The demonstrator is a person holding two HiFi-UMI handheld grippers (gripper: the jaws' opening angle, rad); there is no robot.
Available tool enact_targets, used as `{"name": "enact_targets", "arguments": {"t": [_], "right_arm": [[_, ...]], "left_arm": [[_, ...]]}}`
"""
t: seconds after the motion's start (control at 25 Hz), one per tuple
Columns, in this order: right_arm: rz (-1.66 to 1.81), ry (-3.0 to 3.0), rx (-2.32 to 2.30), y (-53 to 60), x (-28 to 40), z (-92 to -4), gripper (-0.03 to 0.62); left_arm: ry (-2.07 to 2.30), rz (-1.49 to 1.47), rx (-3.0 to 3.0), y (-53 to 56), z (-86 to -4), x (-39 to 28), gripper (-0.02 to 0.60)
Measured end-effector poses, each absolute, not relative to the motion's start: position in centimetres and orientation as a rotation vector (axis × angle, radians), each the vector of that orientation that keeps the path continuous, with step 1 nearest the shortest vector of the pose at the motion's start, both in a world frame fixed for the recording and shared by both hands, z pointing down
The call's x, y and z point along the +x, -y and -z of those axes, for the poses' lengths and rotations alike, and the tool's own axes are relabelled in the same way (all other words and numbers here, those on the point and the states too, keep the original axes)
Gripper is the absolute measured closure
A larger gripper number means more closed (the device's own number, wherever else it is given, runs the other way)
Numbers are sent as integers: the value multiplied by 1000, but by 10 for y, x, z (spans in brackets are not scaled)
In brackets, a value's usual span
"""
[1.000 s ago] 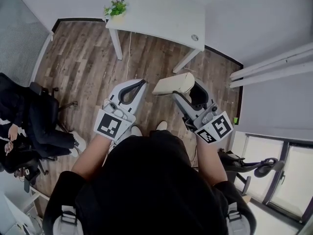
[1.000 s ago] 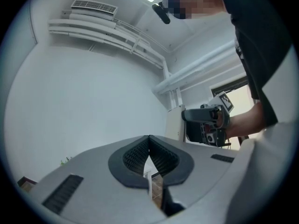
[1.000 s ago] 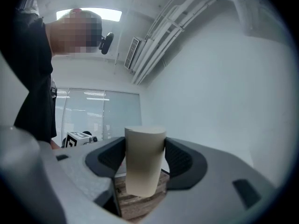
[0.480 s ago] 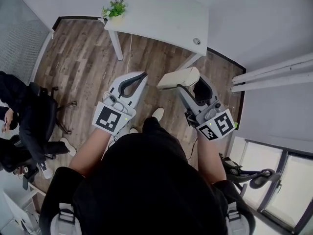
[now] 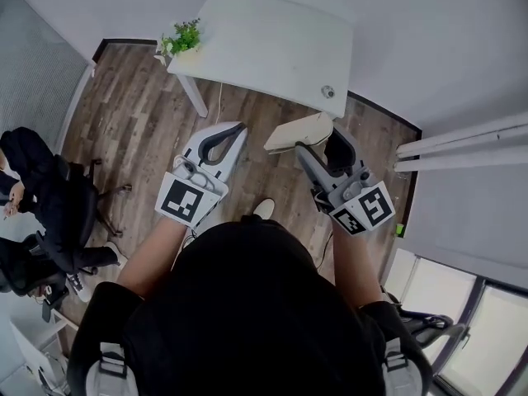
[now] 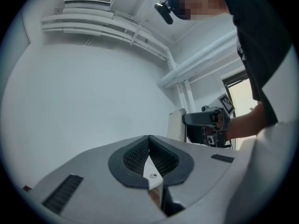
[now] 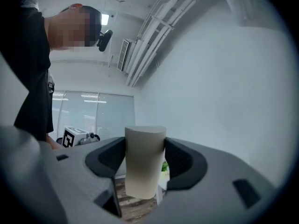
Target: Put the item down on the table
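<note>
My right gripper (image 5: 318, 139) is shut on a cream-coloured cup (image 5: 298, 132), held sideways in the head view just short of the white table (image 5: 272, 40). In the right gripper view the cup (image 7: 144, 164) fills the gap between the dark pads (image 7: 183, 161). My left gripper (image 5: 232, 130) is shut and holds nothing; its pads (image 6: 159, 156) meet at the tip. It hovers over the wooden floor, left of the cup, near the table's front edge.
A small potted plant (image 5: 181, 38) stands at the table's left corner and a round cable port (image 5: 328, 91) sits near its front right edge. A person in black sits on an office chair (image 5: 62, 213) at the left. White pipes (image 5: 462, 147) run along the right wall.
I have stepped toward the table: it has grown nearer to both grippers. The right gripper with the cup has come closer to the table's front edge. The seated person has shifted left.
</note>
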State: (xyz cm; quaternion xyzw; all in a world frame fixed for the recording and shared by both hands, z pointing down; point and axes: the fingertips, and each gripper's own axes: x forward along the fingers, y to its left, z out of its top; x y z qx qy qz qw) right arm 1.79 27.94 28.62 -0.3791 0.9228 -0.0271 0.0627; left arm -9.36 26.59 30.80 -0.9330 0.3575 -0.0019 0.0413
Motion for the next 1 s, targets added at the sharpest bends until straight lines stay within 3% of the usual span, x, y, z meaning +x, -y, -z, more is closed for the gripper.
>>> {"name": "enact_targets", "arguments": {"t": [0.48, 1.0], "right_arm": [[103, -2801, -1130, -203, 87, -296, 327], [117, -2783, -1228, -101, 91, -306, 327]], "left_arm": [[-1111, 47, -2826, -193, -306, -21, 588], [-1033, 14, -2859, -86, -319, -19, 588]]}}
